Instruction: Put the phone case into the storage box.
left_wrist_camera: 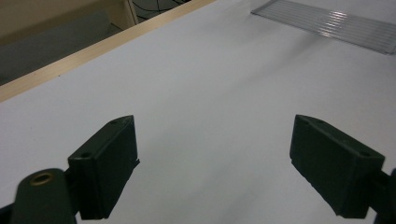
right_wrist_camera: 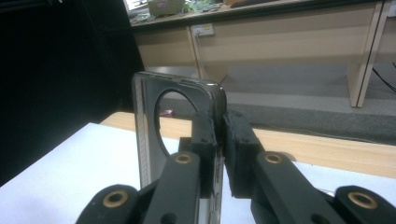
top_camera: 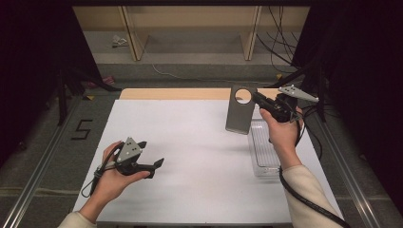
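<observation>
The right gripper [top_camera: 260, 100] clamps its jaws on the grey phone case [top_camera: 240, 110]; the left gripper [left_wrist_camera: 215, 154] gapes wide.

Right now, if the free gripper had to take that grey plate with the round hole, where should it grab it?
Probably the plate's lower left edge, coming from its left. The plate hangs upright above the table, thin enough for the jaws to straddle, and the right gripper already pinches the top corner beside the hole. The left gripper is open.
</observation>
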Tool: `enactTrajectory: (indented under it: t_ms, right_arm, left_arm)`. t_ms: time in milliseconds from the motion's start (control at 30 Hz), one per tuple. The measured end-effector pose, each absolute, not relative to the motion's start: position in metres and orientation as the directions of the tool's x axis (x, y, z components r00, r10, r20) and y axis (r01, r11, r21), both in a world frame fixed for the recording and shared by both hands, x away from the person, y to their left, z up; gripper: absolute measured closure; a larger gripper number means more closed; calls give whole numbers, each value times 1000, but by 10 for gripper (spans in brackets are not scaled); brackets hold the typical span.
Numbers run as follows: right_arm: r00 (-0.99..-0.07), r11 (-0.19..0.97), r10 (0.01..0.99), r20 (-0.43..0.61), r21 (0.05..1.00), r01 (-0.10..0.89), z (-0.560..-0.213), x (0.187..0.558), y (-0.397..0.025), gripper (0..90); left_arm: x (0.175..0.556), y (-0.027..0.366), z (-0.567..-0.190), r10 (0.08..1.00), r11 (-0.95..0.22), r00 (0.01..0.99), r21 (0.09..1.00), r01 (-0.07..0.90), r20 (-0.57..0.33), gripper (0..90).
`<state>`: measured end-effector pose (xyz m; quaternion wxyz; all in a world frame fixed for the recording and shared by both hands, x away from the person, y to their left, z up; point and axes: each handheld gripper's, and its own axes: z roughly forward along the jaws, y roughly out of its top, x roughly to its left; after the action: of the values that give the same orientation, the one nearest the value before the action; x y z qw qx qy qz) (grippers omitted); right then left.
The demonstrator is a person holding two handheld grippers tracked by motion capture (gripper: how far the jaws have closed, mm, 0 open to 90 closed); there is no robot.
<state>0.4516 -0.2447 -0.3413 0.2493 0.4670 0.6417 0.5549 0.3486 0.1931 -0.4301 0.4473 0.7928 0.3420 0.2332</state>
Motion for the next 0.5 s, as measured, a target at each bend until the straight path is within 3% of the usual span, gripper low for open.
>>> enactTrajectory:
  t_ms: [500]
  right_arm:
    - [-423, -64, 884, 198, 949, 310, -336, 451, -253, 835]
  left_arm:
    - [349, 193, -430, 751, -366, 657, 869, 334, 64, 147]
